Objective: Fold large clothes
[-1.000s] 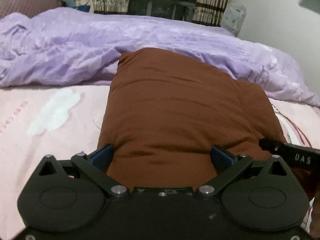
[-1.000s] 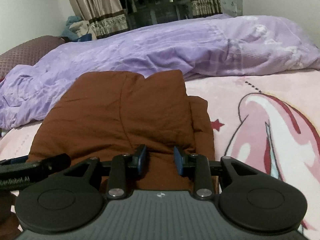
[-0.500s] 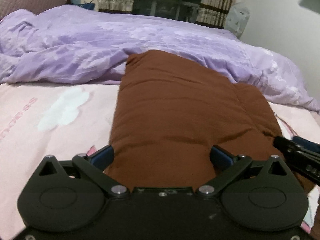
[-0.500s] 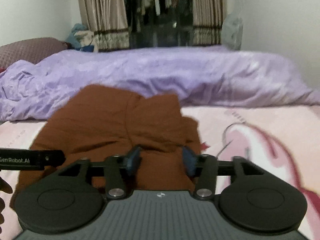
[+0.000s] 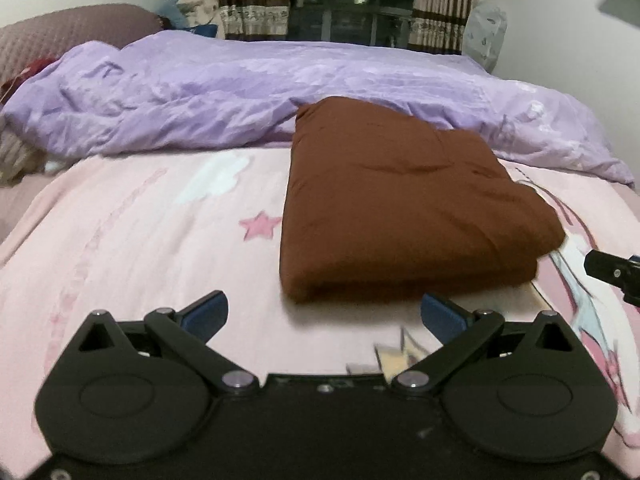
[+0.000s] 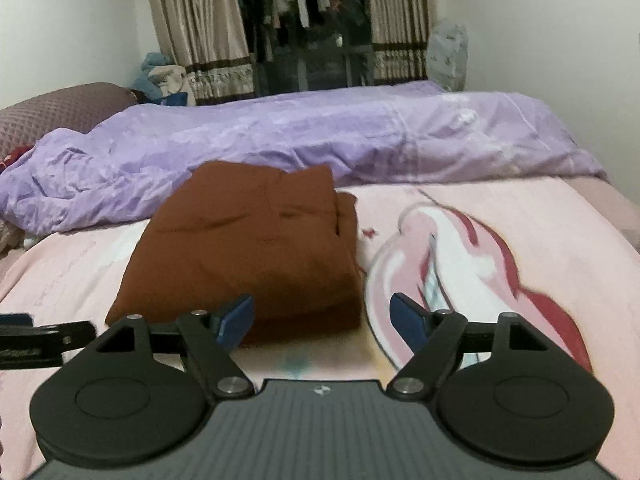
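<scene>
A brown garment [image 5: 400, 208] lies folded into a thick rectangle on the pink bedsheet [image 5: 140, 240]; it also shows in the right wrist view [image 6: 256, 248]. My left gripper [image 5: 324, 314] is open and empty, just in front of the garment's near edge, not touching it. My right gripper [image 6: 324, 318] is open and empty, near the garment's front right corner. The tip of the right gripper shows at the right edge of the left wrist view [image 5: 612, 272]. The left gripper's tip shows at the left edge of the right wrist view [image 6: 36, 336].
A crumpled purple duvet [image 5: 240, 96] lies across the bed behind the garment. A maroon pillow [image 5: 60, 36] sits at the far left. Curtains [image 6: 200, 28] and a dark window stand behind the bed. The pink sheet [image 6: 500, 248] carries a cartoon print.
Both grippers have pulled back from the brown garment and now sit clear of its near edge. The right gripper has opened wider and let go of the cloth.
</scene>
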{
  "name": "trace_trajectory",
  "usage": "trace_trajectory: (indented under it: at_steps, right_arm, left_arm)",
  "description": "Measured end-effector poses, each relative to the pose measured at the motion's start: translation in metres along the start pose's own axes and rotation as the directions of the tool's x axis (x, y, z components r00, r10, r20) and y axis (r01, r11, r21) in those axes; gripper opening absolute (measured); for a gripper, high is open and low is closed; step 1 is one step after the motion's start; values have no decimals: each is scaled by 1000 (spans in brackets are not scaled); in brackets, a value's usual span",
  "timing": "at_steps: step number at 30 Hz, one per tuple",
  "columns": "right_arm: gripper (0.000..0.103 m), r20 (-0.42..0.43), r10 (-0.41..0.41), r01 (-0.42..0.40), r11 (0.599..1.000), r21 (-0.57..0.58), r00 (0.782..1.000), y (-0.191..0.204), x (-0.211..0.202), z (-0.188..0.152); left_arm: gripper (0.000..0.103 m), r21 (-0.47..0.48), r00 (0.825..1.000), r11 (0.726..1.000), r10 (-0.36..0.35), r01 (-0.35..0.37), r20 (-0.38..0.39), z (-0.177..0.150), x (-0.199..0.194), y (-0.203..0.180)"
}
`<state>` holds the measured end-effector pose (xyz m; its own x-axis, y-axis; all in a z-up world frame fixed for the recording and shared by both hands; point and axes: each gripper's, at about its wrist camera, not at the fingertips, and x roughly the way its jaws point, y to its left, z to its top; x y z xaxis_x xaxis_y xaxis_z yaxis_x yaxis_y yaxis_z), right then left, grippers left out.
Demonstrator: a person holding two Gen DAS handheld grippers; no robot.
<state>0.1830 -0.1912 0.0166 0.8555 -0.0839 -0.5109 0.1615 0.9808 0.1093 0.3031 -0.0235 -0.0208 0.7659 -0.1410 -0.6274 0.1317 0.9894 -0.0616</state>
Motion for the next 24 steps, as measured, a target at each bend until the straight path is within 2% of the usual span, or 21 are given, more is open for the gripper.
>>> trace_trajectory:
  at_steps: [7, 14, 24]
  right_arm:
    - [91, -24, -40, 40, 999, 1, 999, -6, -28, -18]
    - [91, -32, -26, 26, 1000, -11, 999, -3, -40, -25]
    - [91, -59, -20, 19, 1000, -12, 998, -1, -35, -33]
  left_arm:
    - [103, -23, 1000, 1000, 10, -9, 25, -30, -45, 2]
    - [103, -28, 1000, 1000, -6, 7, 14, -39, -52, 1]
    - [103, -21, 1000, 1000, -20, 20, -4, -38, -47, -1]
